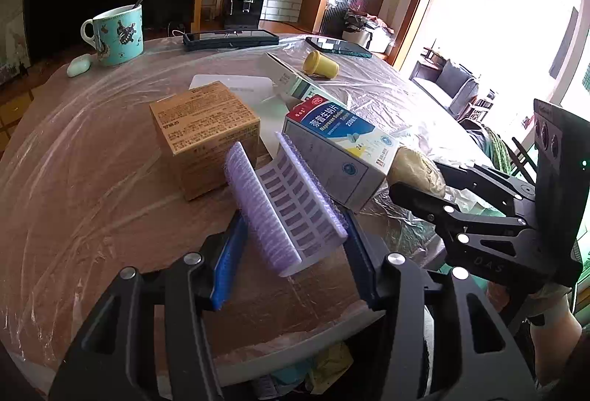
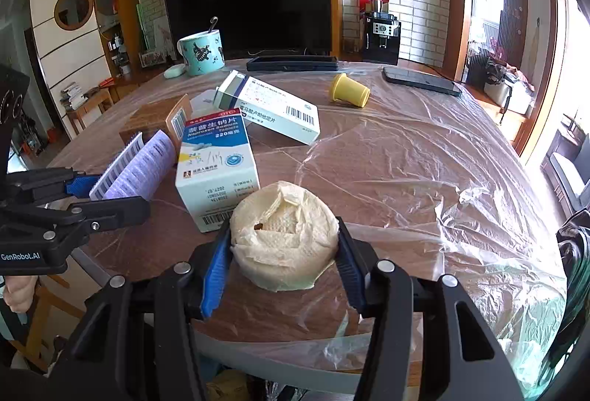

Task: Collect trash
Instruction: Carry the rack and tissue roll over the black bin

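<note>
My left gripper (image 1: pixel 293 220) is shut on a purple bubble-wrap sheet (image 1: pixel 284 209) with a printed label, bent into a U between the blue pads just above the table. The same sheet (image 2: pixel 143 168) shows in the right wrist view, at the left. My right gripper (image 2: pixel 282 227) is shut on a cream wad of tissue paper (image 2: pixel 284 242) resting on the table near its front edge. From the left wrist view this gripper (image 1: pixel 416 176) and its wad (image 1: pixel 416 166) sit to the right. A white and blue medicine box (image 1: pixel 339 150) stands between the two held things.
The round table (image 2: pixel 405 161) is covered in clear plastic film. On it lie a brown carton (image 1: pixel 202 128), a second medicine box (image 2: pixel 273 106), a tipped yellow cup (image 2: pixel 348 90), a teal mug (image 2: pixel 202 52) with a spoon, and two phones (image 2: pixel 291 63) (image 2: pixel 420 80) at the back.
</note>
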The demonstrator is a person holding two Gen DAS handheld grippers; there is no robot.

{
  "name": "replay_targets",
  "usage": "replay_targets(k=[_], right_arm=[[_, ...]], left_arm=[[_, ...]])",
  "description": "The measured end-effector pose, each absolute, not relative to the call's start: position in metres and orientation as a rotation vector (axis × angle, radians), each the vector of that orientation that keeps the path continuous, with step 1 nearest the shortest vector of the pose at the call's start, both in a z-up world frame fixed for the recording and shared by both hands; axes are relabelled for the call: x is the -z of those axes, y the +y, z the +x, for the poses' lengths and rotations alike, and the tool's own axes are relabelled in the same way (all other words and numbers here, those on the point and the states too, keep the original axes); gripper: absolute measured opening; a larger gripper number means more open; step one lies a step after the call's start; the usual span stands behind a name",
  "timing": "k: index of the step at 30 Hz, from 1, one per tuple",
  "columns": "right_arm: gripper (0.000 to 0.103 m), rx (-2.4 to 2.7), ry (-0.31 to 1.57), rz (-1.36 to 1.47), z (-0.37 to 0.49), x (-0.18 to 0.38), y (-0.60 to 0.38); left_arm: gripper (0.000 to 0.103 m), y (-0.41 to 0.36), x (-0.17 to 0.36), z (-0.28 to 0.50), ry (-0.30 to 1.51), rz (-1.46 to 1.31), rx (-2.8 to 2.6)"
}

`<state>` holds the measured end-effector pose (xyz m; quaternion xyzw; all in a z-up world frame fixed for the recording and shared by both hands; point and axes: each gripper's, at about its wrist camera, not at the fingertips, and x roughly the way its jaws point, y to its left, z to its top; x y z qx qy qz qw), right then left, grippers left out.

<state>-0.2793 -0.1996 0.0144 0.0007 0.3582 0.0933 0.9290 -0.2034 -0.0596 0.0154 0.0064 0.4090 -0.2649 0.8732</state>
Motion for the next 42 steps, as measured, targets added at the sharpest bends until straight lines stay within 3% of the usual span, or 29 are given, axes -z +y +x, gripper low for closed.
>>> replay_targets(k=[42], right_arm=[[0.052, -0.33, 0.723, 0.007, -0.351, -0.046, -0.173]], left_arm=[[0.053, -0.024, -0.037, -0.275, 0.835, 0.035, 0.571]])
